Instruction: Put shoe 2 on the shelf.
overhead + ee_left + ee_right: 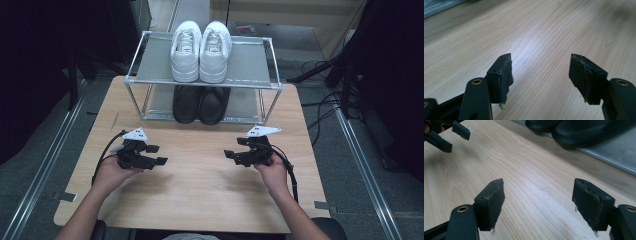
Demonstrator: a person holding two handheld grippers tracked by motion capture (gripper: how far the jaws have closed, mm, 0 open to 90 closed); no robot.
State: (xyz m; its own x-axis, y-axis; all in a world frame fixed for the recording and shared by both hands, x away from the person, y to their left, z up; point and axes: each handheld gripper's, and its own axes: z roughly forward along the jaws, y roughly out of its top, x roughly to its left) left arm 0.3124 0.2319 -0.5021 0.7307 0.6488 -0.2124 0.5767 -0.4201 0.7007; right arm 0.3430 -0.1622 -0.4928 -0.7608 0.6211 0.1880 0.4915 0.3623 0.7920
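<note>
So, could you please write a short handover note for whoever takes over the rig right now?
Left gripper: open, holding nothing, low over the wooden table on its left side.
Right gripper: open, holding nothing, on the table's right side, aimed toward the left gripper.
White shoes: side by side on the top shelf of the metal rack.
Black shoes: side by side on the lower shelf.
Done: nothing visibly moved; both pairs are on the rack.
Left: probably reaching for a pair, the black one being nearer.
</note>
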